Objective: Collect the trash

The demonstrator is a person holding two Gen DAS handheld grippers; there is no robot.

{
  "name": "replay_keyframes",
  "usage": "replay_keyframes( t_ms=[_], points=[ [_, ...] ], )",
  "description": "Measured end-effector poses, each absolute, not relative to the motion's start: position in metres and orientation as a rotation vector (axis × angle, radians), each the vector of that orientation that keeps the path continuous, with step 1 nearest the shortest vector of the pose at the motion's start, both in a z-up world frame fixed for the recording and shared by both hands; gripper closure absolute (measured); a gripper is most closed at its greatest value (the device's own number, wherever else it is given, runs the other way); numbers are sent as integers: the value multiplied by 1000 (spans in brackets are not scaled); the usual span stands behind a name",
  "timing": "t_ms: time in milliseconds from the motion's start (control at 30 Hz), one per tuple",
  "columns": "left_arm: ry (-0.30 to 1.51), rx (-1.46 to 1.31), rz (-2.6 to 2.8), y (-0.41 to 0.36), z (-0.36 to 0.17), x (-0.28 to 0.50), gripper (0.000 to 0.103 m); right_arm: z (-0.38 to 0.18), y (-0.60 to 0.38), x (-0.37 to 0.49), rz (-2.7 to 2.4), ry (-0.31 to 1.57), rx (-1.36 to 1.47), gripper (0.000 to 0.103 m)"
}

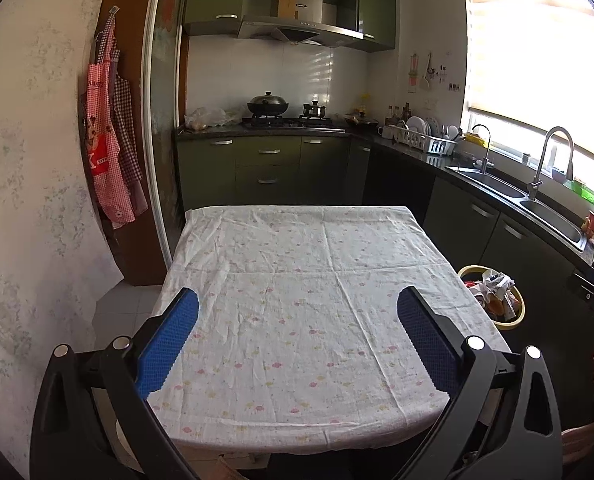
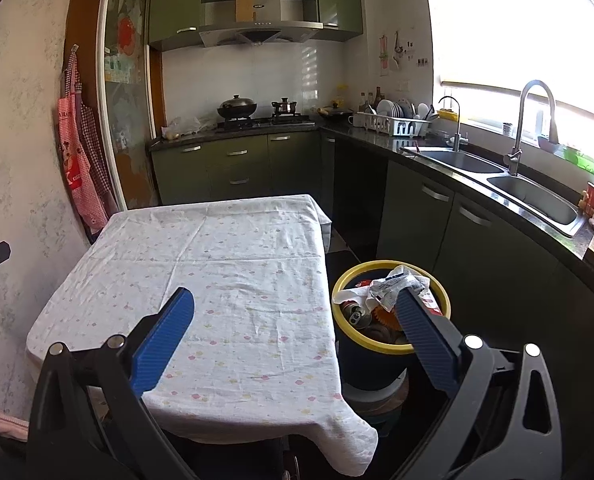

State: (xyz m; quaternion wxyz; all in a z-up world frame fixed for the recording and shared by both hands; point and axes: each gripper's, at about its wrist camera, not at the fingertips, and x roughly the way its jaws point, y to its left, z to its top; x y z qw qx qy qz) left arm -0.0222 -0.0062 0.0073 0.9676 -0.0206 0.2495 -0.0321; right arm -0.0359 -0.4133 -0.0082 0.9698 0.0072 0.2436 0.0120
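I judged the collecting all but done, working outward from the table [image 1: 297, 300] as my landmark: its white, faintly flowered cloth lay bare in both wrist views, wrinkled but with no scrap of rubbish left on it that I could make out. The floor beside the table that showed was mostly in shadow, so I could not rule out a stray piece there. Just off the table's right edge, down at floor level and seemingly raised on something round, stood the trash bin [image 2: 391, 346], a dark tub with a yellow rim. It was heaped near to the brim with the trash [image 2: 393, 286]: crumpled white paper or wrappers with print on them sat on top, a dented drinks can lay against the rim nearest the table, and something orange and frilled showed beneath; the rest was too jumbled to name. From the left view the same pile showed white and red-orange scraps over the rim. My left gripper [image 1: 297, 316] hung over the near half of the table with its blue pads spread wide and nothing between them. My right gripper [image 2: 297, 318] straddled the table's right edge, likewise parted and empty, one finger over the cloth and the other in front of the bin's mouth. What remained, I reckoned, was only a last check.
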Motion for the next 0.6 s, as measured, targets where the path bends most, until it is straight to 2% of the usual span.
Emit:
replay_keyframes(
  t_ms=[600],
  points=[
    [529,-40,-84,-12,1,-16,5,-10,-415,-34,18,499,21,7]
  ],
)
